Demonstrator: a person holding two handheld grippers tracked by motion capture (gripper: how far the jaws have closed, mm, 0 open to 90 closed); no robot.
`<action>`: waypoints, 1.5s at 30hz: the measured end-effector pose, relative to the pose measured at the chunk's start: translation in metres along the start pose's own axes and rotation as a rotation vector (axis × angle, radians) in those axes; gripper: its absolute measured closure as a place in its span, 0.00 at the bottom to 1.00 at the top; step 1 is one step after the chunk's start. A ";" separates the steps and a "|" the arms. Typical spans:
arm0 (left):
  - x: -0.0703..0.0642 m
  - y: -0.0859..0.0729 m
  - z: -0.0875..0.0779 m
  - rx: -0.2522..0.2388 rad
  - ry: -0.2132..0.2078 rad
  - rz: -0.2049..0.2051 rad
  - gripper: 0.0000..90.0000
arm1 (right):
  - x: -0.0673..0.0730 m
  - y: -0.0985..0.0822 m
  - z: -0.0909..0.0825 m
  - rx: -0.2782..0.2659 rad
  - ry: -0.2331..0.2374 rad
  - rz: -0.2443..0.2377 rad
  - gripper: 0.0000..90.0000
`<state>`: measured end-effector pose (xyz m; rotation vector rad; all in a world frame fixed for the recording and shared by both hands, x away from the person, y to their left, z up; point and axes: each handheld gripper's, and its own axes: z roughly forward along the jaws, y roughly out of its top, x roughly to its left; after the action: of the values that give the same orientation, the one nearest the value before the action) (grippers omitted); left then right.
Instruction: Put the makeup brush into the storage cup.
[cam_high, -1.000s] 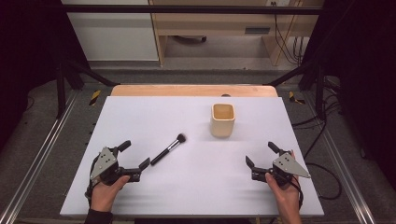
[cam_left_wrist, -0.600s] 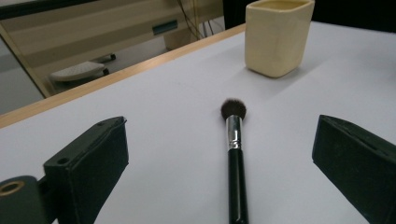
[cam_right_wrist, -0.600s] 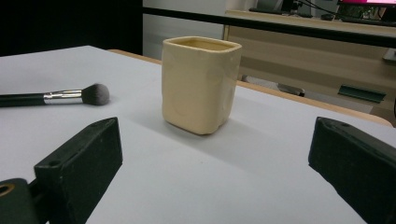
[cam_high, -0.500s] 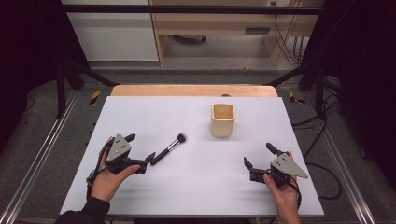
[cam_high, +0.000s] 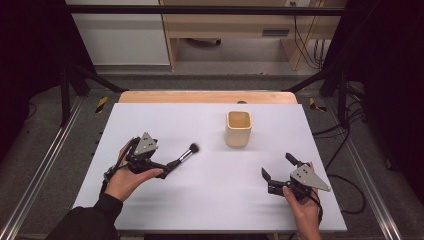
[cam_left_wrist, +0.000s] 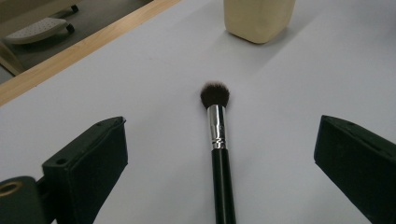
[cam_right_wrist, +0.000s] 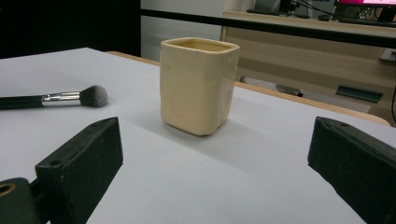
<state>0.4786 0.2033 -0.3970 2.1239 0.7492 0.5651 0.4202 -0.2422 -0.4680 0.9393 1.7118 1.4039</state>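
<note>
High view shows a white rectangular table (cam_high: 210, 200) with a light wooden strip along its far edge, and on it lie two things: a black-handled makeup brush with a silver metal collar and dark soft bristles (cam_high: 184, 156), and a cream-coloured square cup with rounded corners (cam_high: 238, 128). This brush lies left of the middle of the table, its bristle end pointing toward the far right, and the cup stands upright farther back and to the right, well apart from the brush. Left hand-held gripper (cam_high: 162, 168) is at the handle end of the brush, held by the person's left hand (cam_high: 125, 180) in a dark sleeve; in the left gripper view its two black jaws stand wide apart, one on each side of the brush handle, and they do not touch it. Right hand-held gripper (cam_high: 277, 172) is near the front right part of the table, held by the right hand (cam_high: 302, 207), with bare table between it and the cup. In the right gripper view its jaws are also wide apart and hold nothing, the cup stands in front between them at some distance, and the brush lies on the table to the left of the cup
</note>
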 end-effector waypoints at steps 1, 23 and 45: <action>0.000 0.002 0.001 0.010 -0.002 0.007 0.03 | 0.000 0.000 0.000 0.000 -0.001 0.000 0.04; 0.000 0.035 0.036 0.141 -0.044 0.027 0.04 | -0.003 -0.001 -0.001 0.003 -0.016 0.008 0.04; 0.004 0.038 0.051 0.209 -0.063 0.029 0.04 | -0.004 -0.001 -0.001 -0.001 -0.019 0.007 0.04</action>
<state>0.5250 0.1590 -0.3958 2.3366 0.7713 0.4497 0.4213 -0.2465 -0.4690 0.9562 1.6955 1.3963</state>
